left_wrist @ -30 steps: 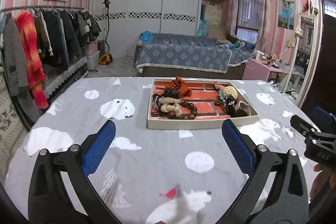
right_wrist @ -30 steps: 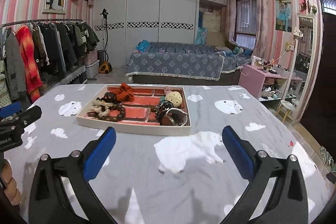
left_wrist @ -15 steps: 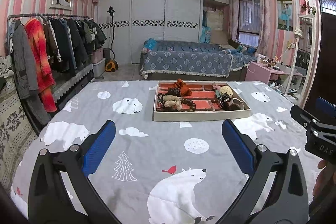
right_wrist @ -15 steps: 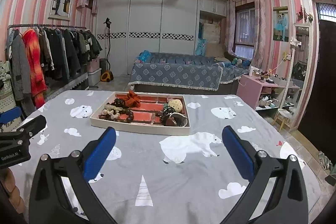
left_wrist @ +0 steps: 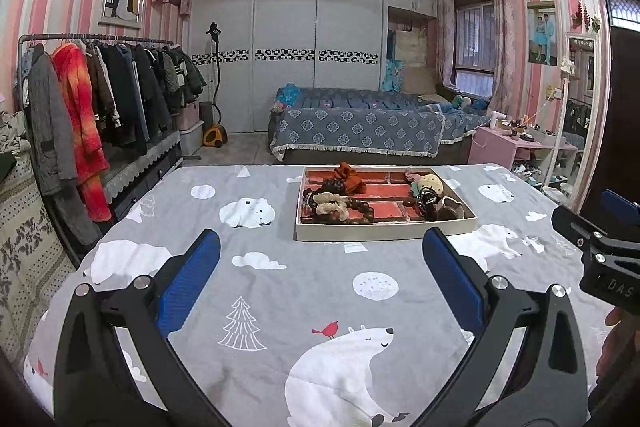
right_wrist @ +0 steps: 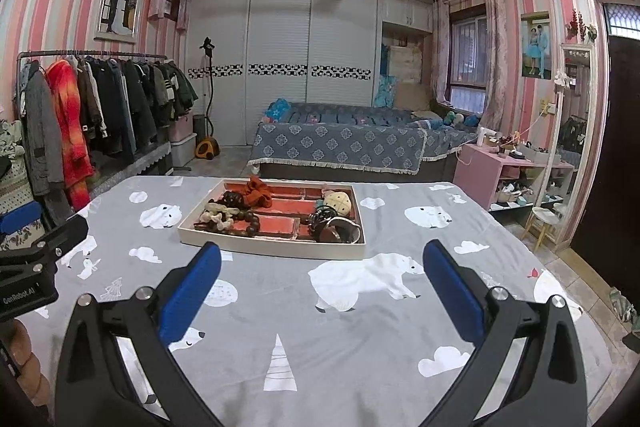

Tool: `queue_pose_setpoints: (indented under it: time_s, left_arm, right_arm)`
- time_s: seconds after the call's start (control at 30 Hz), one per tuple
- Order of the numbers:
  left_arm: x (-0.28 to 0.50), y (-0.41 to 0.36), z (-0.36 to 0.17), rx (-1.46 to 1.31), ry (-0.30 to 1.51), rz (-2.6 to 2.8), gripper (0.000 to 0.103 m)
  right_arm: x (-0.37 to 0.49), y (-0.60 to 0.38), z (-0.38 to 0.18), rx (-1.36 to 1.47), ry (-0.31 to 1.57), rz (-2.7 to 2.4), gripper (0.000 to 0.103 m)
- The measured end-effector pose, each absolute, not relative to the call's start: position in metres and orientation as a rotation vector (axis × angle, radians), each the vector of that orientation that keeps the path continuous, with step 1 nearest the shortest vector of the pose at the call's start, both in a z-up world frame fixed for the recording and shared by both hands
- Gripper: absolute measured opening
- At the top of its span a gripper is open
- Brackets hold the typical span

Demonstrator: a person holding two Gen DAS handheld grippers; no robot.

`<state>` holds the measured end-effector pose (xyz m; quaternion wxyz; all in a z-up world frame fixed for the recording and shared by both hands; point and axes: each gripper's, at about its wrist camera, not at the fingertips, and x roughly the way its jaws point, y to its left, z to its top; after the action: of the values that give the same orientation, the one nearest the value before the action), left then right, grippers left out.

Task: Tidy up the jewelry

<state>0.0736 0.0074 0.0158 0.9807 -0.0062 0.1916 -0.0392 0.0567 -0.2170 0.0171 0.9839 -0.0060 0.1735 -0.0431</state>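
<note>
Both grippers have drawn back and risen since a second ago, so the jewelry tray (left_wrist: 386, 231) now sits farther off and smaller in each wrist view, with much more of the polar-bear tablecloth (left_wrist: 280, 291) showing in front of it. The left gripper (left_wrist: 320, 267) is spread wide with nothing between its blue pads (left_wrist: 188, 287), and it hangs over the cloth well short of the tray's near wall. The right gripper (right_wrist: 322, 269) is likewise released and empty, its blue pads (right_wrist: 190, 293) apart above the cloth, also on the near side of the tray.

Inside the tray, an orange scrunchie (left_wrist: 352, 175) lies at the far edge. Just nearer than it, toward the tray's left half, a cream scrunchie (left_wrist: 332, 201) rests among dark wooden bead bracelets (left_wrist: 362, 211). In the tray's right half sit a pale round plush piece (left_wrist: 430, 183), a bundle of black hair ties (left_wrist: 426, 195) and a brown bangle (left_wrist: 450, 211) at the near right corner. Red compartment floors show between the two groups.

From the right wrist view the tray (right_wrist: 272, 247) lies left of centre, and the left gripper's black body (right_wrist: 28, 267) enters at the left edge, well to the left of the tray. Beyond the tray stand a blue-covered bed (right_wrist: 340, 143) and a clothes rack (right_wrist: 92, 107).
</note>
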Motion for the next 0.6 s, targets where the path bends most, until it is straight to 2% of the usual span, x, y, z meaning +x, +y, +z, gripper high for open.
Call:
queue_pose_setpoints:
  time_s: [0.6]
  left_arm:
    - [0.0702, 0.0069, 0.0234, 0.005, 0.368, -0.042, 0.098]
  right_arm:
    - [0.0542, -0.2185, 0.0234, -0.018, 0.342, -0.119, 0.099]
